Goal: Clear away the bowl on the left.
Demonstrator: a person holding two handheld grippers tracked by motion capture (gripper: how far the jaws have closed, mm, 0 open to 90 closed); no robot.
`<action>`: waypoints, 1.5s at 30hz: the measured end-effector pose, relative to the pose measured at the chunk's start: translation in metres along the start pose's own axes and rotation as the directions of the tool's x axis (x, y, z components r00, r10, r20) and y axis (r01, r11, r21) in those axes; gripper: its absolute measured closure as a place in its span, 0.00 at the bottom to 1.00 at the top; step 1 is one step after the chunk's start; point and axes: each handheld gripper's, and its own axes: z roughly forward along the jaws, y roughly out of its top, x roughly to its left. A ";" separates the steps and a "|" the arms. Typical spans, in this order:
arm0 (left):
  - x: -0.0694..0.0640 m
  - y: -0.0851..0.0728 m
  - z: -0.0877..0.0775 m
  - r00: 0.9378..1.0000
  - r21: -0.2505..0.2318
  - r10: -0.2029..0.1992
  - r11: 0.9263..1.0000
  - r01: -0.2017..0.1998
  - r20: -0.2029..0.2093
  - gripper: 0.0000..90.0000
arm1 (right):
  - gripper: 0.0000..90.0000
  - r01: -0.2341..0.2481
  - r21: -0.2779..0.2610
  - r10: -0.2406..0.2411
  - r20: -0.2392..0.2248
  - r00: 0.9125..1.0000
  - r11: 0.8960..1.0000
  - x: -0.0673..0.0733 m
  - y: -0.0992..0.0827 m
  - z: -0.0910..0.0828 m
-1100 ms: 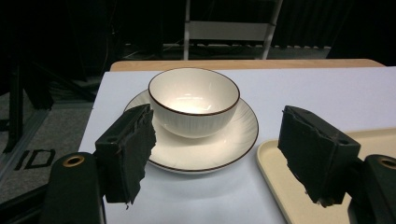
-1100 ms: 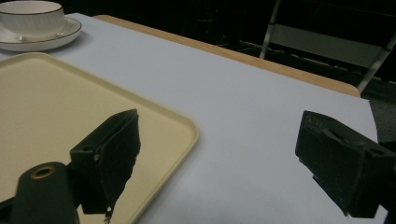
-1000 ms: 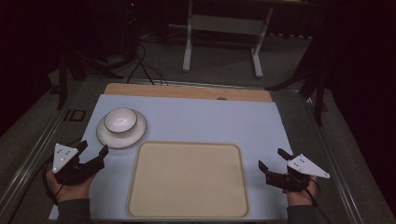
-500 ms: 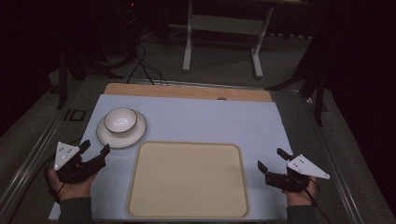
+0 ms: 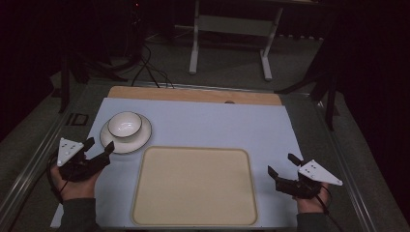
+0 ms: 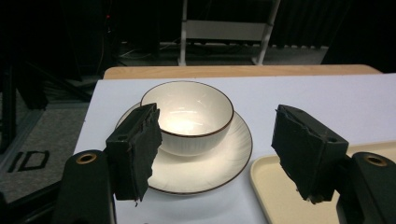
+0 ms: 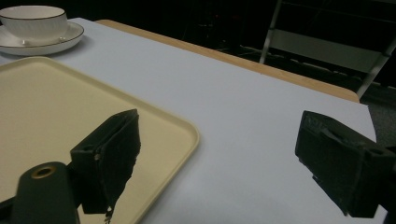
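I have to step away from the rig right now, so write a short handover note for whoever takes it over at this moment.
Left gripper: open, holding nothing, aimed at the bowl just short of it.
Right gripper: open, holding nothing, beside the tray's right edge.
Bowl sits on the plate, on the blue mat left of and behind the tray.
Done: nothing picked up so far; the tray holds nothing.
Left: probably grip the bowl, likely for the tray.

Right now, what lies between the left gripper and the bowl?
Only the plate's rim under the bowl; the high view shows the left gripper just short of it, nothing else between.
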 end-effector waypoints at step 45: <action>0.022 0.014 0.065 0.999 0.051 -0.036 0.998 0.038 -0.041 0.39 | 0.15 0.001 -0.011 -0.001 -0.009 1.000 1.000 0.000 0.001 0.002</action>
